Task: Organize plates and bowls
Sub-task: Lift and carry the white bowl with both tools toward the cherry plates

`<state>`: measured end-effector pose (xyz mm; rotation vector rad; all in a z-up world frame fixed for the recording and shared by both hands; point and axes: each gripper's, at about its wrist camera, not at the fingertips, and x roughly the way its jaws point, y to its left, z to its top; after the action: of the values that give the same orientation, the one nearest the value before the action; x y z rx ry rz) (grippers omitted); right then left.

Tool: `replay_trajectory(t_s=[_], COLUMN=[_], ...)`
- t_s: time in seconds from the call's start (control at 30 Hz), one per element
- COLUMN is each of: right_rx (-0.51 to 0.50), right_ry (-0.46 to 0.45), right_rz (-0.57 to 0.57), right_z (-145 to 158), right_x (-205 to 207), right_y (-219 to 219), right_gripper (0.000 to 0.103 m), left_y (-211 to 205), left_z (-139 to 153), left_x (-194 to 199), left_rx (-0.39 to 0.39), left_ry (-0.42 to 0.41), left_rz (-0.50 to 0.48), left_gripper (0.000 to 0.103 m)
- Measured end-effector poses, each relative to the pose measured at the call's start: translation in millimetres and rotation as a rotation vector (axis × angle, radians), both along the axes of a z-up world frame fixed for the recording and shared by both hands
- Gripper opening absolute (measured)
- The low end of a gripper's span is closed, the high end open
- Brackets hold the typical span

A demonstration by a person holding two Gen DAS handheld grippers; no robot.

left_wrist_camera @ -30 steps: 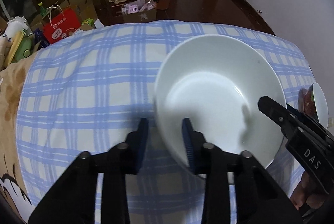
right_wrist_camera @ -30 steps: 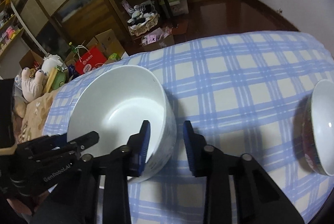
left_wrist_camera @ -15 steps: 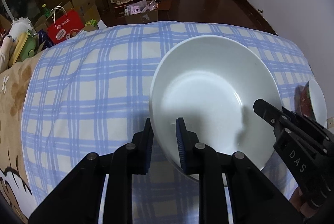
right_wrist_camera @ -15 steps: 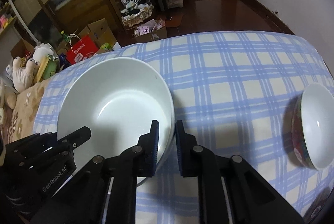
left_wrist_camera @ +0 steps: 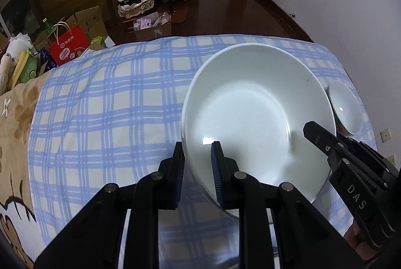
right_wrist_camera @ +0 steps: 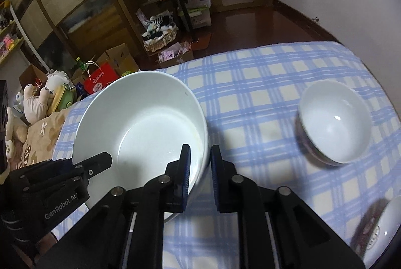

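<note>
A large white bowl (left_wrist_camera: 255, 118) is held up over the blue checked cloth (left_wrist_camera: 105, 103). My left gripper (left_wrist_camera: 198, 168) is shut on its near left rim, one finger inside and one outside. My right gripper (right_wrist_camera: 199, 168) is shut on the opposite rim of the same bowl (right_wrist_camera: 140, 128). A small white bowl with a patterned outside (right_wrist_camera: 333, 128) sits on the cloth to the right; it also shows in the left wrist view (left_wrist_camera: 343, 108). The edge of another patterned bowl (right_wrist_camera: 376, 226) lies at the lower right of the right wrist view.
A brown floral blanket (left_wrist_camera: 12, 113) covers the left end of the surface. Beyond the far edge are a red bag (left_wrist_camera: 69, 48), cardboard boxes, a basket (left_wrist_camera: 136, 4) and shelves (right_wrist_camera: 75, 1). A white wall (left_wrist_camera: 351, 6) is on the right.
Both grippers closed from open onto the big bowl's rim, and the bowl rose off the cloth. The small bowl on the right appears farther into view.
</note>
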<state>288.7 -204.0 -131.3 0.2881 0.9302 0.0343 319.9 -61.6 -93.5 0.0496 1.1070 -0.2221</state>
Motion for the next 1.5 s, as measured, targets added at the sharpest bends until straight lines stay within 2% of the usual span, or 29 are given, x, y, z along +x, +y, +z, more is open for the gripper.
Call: replay_trajectory(t_s=[0.33,0.93,1.5], right_rx=[-0.037,-0.079,-0.065], right_ry=[-0.035,-0.025,0.016], right_rz=[-0.012,-0.048,-0.115], right_z=[25,34,19], right_x=[-43,-130,-215], right_y=[-21,-71,-105], right_gripper=[0.017,0.017,0.017], left_y=[-22,-77,-113], left_z=[13,11,5], left_x=[-38,-118,-192], left_rx=[-0.035,-0.038,-0.042], left_ry=[-0.004,0.015,0.044], left_rz=[-0.019,-0.110,-0.201], left_gripper=[0.021,0.021,0.021])
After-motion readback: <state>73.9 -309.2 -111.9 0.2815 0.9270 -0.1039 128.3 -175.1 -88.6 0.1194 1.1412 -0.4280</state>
